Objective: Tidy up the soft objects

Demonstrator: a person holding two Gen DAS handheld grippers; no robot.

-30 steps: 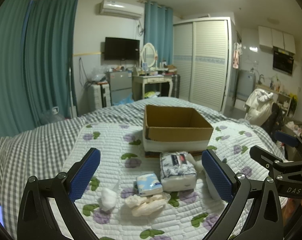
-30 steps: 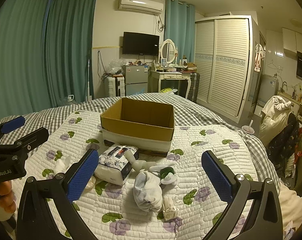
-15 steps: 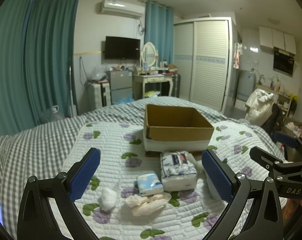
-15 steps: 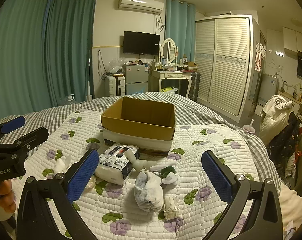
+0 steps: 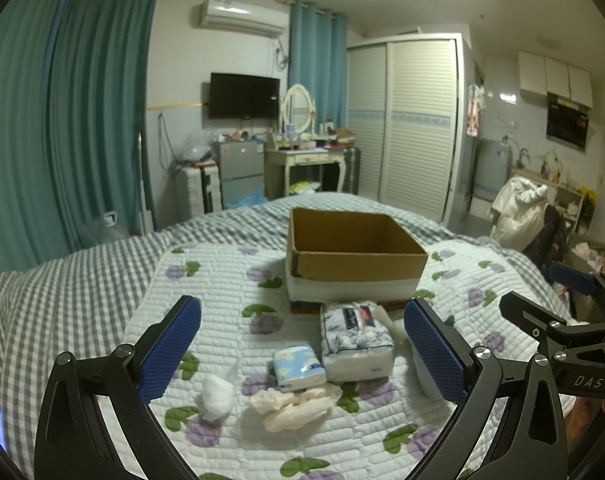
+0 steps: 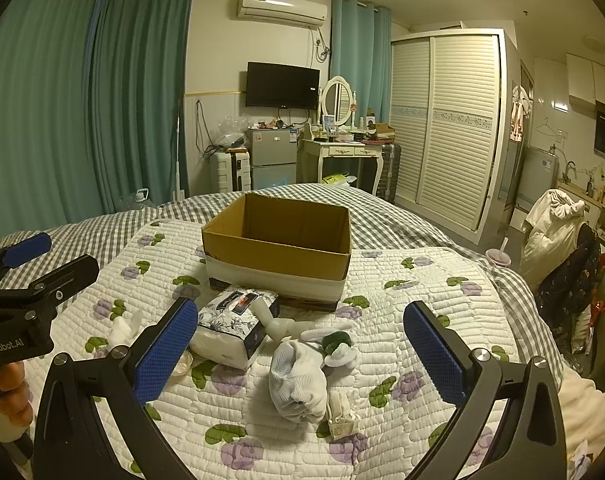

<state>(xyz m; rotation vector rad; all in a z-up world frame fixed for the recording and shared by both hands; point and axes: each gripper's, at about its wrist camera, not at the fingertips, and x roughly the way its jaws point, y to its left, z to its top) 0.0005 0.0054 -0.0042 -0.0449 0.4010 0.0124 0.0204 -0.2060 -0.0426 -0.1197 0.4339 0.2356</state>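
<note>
A cardboard box is being shown standing open-topped on the quilt of the bed, near the middle of both views. Only bare brown inner walls are being seen inside the box; its floor is being hidden by the near wall, so its contents cannot be told.

The soft things are all being left outside it, on the quilt. A large tissue pack with a floral wrapper is lying just in front of the box, close to its white lower band. A small blue tissue pack is resting just beside the large pack, and a crumpled beige cloth is touching the blue pack's near edge. A wadded white tissue is lying apart to the left.

In the right wrist view, a rolled white sock is lying near the large pack, with a green and white soft toy just behind it and a small white bundle touching its near end.

The left hand-held gripper is being held above the quilt with its blue pads spread wide and nothing between them. The right hand-held gripper is likewise being held with its pads wide apart, gripping nothing.
</note>
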